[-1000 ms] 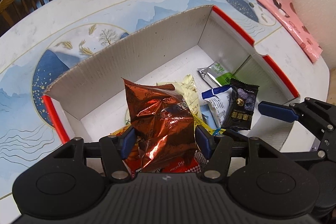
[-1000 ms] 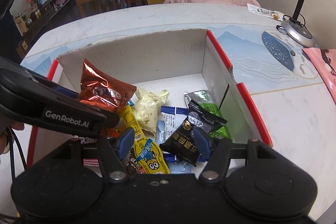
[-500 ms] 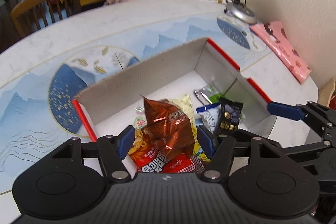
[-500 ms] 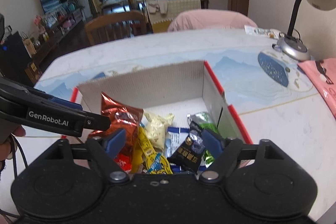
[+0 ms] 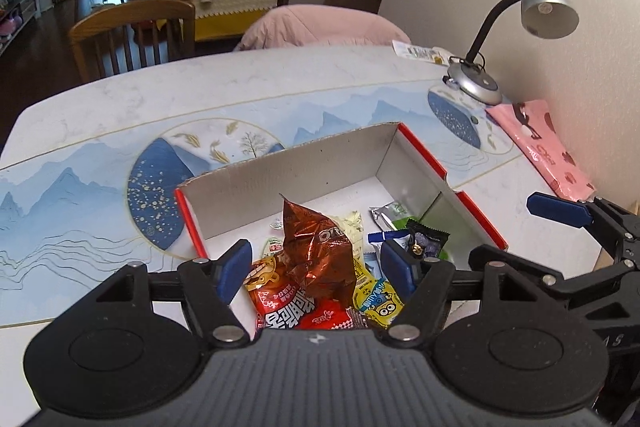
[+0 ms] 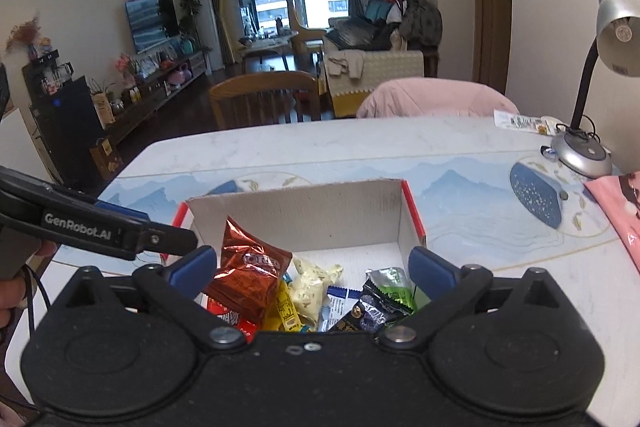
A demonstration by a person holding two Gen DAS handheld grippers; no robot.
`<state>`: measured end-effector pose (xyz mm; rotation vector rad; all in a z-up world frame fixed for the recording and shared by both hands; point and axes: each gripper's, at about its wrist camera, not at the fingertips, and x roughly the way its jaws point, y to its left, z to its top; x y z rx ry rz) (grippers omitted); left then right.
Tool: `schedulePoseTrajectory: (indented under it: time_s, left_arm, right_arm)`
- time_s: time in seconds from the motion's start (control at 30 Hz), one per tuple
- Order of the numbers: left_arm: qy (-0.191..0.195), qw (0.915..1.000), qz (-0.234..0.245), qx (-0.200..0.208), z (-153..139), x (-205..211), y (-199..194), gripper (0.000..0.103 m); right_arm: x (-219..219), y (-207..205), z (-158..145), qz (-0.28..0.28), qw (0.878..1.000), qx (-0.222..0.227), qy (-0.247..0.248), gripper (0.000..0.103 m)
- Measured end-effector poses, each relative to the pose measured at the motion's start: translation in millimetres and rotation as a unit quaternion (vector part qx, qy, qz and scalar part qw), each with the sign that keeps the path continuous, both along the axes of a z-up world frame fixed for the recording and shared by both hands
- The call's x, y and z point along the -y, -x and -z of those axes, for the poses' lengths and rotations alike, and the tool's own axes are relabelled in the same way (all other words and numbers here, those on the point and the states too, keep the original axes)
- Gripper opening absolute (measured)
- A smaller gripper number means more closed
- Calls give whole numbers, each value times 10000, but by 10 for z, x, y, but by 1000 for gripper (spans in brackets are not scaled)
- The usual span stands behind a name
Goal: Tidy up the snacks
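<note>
Left wrist view: the left tool (image 5: 316, 269) is released above the cardboard box (image 5: 304, 163) on the worktop (image 5: 120, 99); a copper Oreo packet (image 5: 318, 247) lies inside among other snacks.

Right wrist view: the right tool (image 6: 312, 267) is released over the Oreo packet (image 6: 250, 277) and black packet (image 6: 366, 315).

The left tool's (image 5: 316, 269) body hides the near wall of the cardboard box (image 5: 288, 167) and the lower end of the red snack packet (image 5: 298, 311). The pink bag (image 6: 618, 207) at the bench's right edge is cut off by the frame, and the print on the black sachet (image 6: 362, 315) is too small to read.
</note>
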<state>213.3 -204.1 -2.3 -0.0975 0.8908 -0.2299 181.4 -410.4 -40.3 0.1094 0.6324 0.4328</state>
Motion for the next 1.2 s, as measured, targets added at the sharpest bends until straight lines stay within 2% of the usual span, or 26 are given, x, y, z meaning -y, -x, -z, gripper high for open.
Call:
schedulePoseTrajectory:
  time_s: [0.07, 0.23, 0.43, 0.83, 1.2]
  left_arm:
    - [-4, 10000, 28, 84, -35, -22, 72, 78]
    - [-54, 9994, 165, 305, -104, -107, 242, 82]
    - [69, 9991, 271, 312, -97, -250, 415, 91]
    - [18, 9976, 485, 499, -167, -338, 695, 91]
    - [33, 9982, 345, 496, -179, -431, 759, 91]
  right_arm:
    - [4, 47, -25, 40, 10000, 15, -75, 103]
    - [-55, 191, -75, 232, 9995, 56, -192, 103]
    - [-201, 393, -136, 541, 9981, 8, -309, 103]
    - [-343, 776, -177, 1236, 9920, 59, -264, 103]
    - [-352, 852, -196, 1429, 9891, 71, -333, 103]
